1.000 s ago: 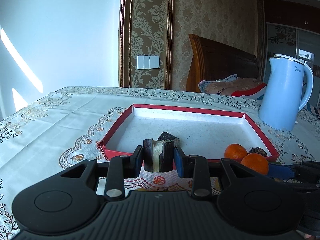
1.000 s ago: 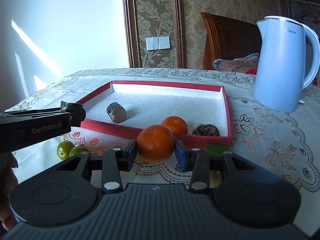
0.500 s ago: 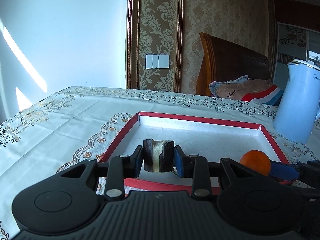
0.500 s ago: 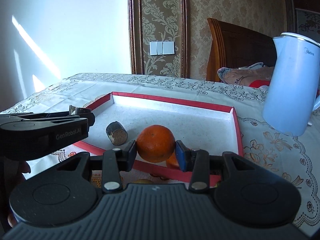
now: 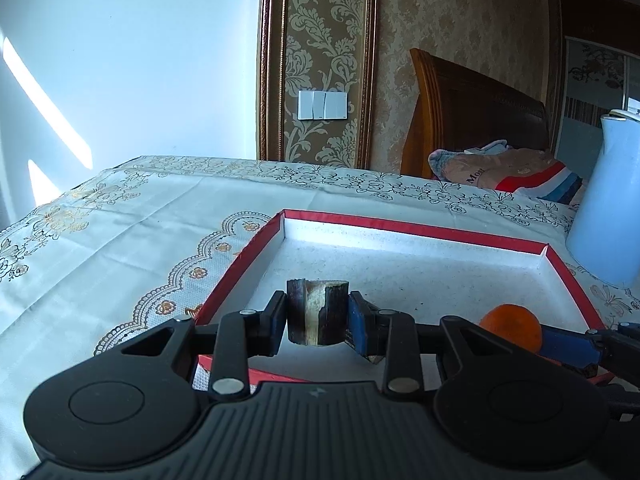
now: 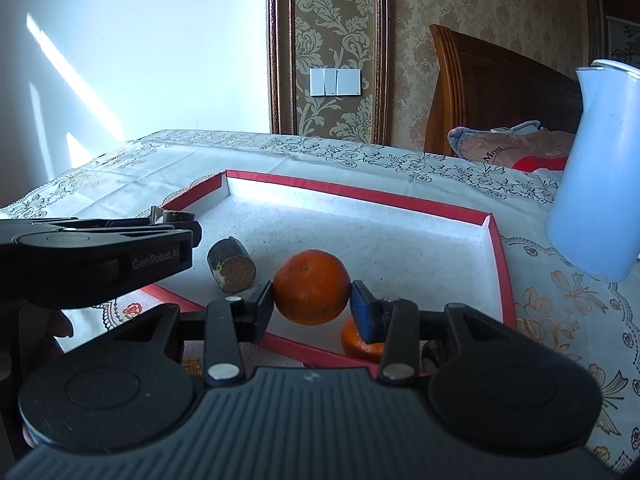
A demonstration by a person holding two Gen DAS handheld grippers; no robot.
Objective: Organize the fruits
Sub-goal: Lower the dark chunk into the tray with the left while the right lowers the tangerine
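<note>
Orange (image 6: 311,287) and dark cane chunk (image 5: 317,312), clamped between the jaws of right gripper (image 6: 312,304) and left gripper (image 5: 317,322), now carried from short of the red tray (image 5: 408,227) to over its floor, seemingly ready for release inside.

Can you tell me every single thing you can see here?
tray: 1, red rim, white inside, on the tablecloth
oranges: 2, orange, one held, one in the tray
sugarcane pieces: 2, dark skin, one lying in the tray, one held
kettle: 1, pale blue, right of the tray
tablecloth: 1, white, patterned
light switch: 1, white, wall
left gripper: black, holding sugarcane
right gripper: black, holding an orange
</note>
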